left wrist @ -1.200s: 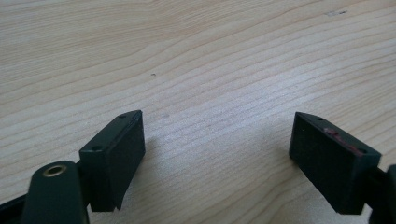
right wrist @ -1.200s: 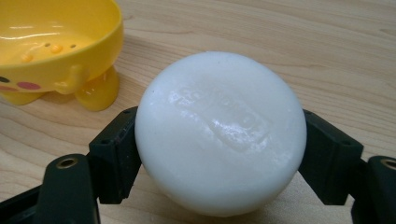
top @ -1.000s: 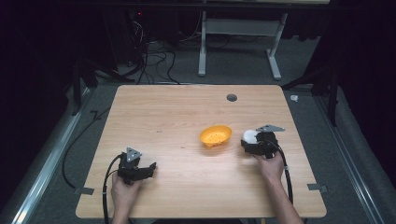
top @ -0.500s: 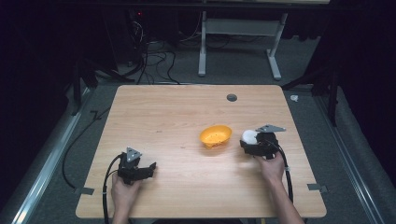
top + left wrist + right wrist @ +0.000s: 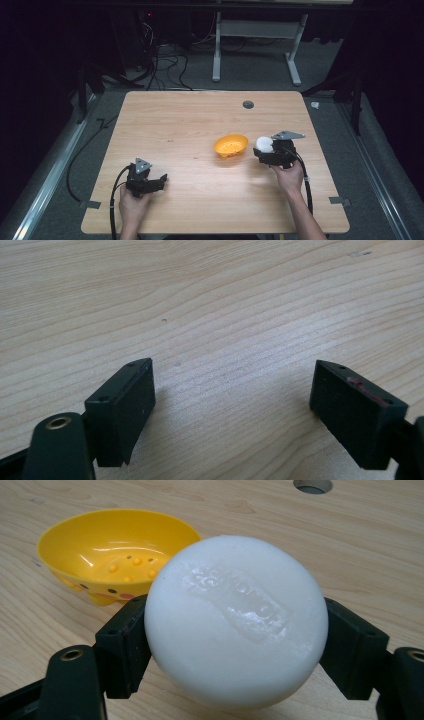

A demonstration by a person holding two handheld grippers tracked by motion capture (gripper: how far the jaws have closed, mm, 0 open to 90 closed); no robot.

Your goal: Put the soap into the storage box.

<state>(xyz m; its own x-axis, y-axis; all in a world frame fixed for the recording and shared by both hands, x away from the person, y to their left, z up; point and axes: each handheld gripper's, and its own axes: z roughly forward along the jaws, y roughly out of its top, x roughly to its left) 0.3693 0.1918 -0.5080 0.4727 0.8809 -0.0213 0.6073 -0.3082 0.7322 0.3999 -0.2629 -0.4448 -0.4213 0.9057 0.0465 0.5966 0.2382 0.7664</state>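
Surface (image 5: 190, 125): pale wood grain, 1 round hole (image 5: 248, 104) near far edge. Yellow bowl (image 5: 230, 145) rests on it.

The left gripper (image 5: 159, 178) sits low at about seven o'clock on the tabletop, held from behind by the left hand (image 5: 132, 206), its jaws spread wide with bare space between them. The right gripper (image 5: 261, 148) sits at about four o'clock, held by the right hand (image 5: 288, 175) with the forearm running in from the bottom edge; its jaws are clamped on either side of a soap (image 5: 235, 620).
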